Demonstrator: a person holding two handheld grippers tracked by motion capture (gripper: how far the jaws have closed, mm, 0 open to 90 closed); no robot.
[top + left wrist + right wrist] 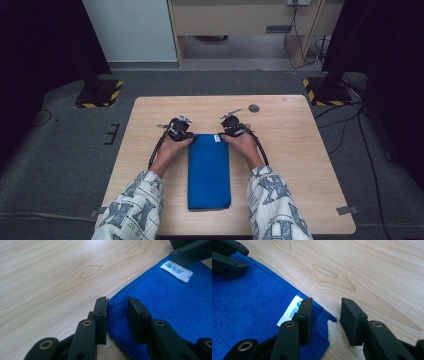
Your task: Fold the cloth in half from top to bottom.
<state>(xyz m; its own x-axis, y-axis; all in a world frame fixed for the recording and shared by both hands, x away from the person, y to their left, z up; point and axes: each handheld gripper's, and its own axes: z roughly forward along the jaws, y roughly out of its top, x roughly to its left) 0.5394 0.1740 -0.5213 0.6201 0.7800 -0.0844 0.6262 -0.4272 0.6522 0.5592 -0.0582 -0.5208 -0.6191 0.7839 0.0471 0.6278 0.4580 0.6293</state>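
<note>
Pale wood grain is seen on the table (290,145), which stands on a grey carpet between two dark stands with striped feet. On the middle of the table a folded blue towel (209,172) is laid flat, with its long side running away from the person and its white label (217,138) at the far right corner. Both grippers are placed at the far short edge, one at each corner, probably so that this edge can be lifted evenly by both corners and the towel folded or opened without twisting. The left gripper (117,315) is set over the far left corner: one finger (100,320) is standing outside the hem on the wood and the other finger (137,317) is resting on the cloth, so the corner lies between them. A gap is left on each side of the hem, so the cloth is judged not yet pinched. The right gripper (325,320) is set over the corner with the label (293,308); one finger (304,317) is on the cloth beside the label, the other finger (350,322) is on bare wood, and the jaws are clearly apart, nothing being clamped.
</note>
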